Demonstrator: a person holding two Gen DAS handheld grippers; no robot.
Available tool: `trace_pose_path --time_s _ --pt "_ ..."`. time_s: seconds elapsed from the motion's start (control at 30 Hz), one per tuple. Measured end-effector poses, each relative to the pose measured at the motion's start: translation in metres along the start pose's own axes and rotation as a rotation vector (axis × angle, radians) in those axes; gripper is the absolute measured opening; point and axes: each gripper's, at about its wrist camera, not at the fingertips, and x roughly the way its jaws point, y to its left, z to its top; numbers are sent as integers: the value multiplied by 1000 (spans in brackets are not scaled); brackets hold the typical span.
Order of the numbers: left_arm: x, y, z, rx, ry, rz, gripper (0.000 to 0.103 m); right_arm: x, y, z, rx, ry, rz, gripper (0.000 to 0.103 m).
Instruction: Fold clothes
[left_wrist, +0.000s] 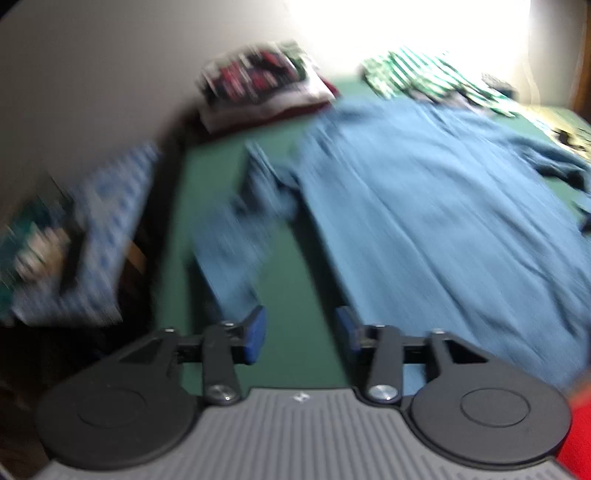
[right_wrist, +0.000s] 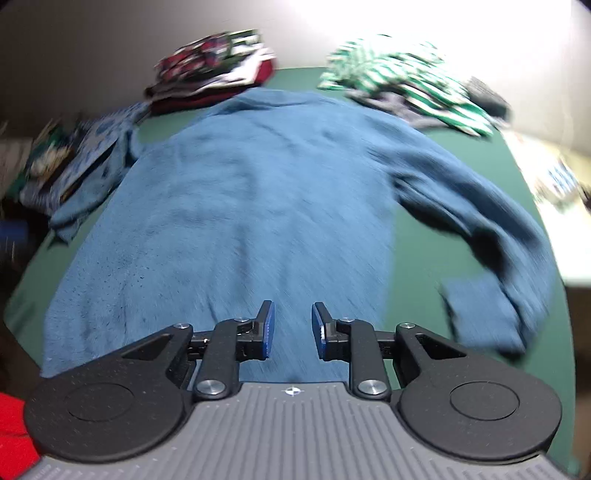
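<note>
Green cloth covers the table (right_wrist: 424, 236), with a pale wall and bright window glare behind. A blue long-sleeved sweater (right_wrist: 258, 206) lies spread flat across the middle, hem toward the cameras, collar toward the wall. Its right sleeve (right_wrist: 491, 236) bends back on itself; its left sleeve (left_wrist: 236, 229) lies crumpled beside the body. Behind it sit a stack of folded clothes (right_wrist: 214, 74) and a loose green-and-white striped garment (right_wrist: 399, 77). A blue patterned cloth (left_wrist: 107, 229) hangs at the table's left edge.

The sweater appears laid out and unfolded; folding it would likely call for gripping a sleeve or side edge.

The left gripper (left_wrist: 301, 332) hovers over bare table between sleeve and body, fingers spread wide, holding nothing. The right gripper (right_wrist: 293, 328) hovers above the hem, fingers parted, also empty.
</note>
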Motion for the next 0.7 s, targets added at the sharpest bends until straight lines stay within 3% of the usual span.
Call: trace_pose_path --time_s 0.17,0.37,0.53,0.6,0.63,0.67,0.7 --pt "24 21 30 33 -89 115 59 39 24 16 -58 42 -20 32" --pt "93 27 51 103 1 130 63 51 32 17 -47 49 -53 35" --pt "109 29 51 124 3 122 68 54 34 17 -7 38 -59 39" --pt "114 32 57 112 -2 128 46 56 35 17 16 41 -57 44" --pt "120 35 59 116 -3 175 19 58 36 18 22 41 -58 46" --pt "125 37 62 120 -3 222 4 59 37 19 26 42 -60 46" --pt "131 40 64 124 -4 269 2 61 39 20 25 42 -63 48"
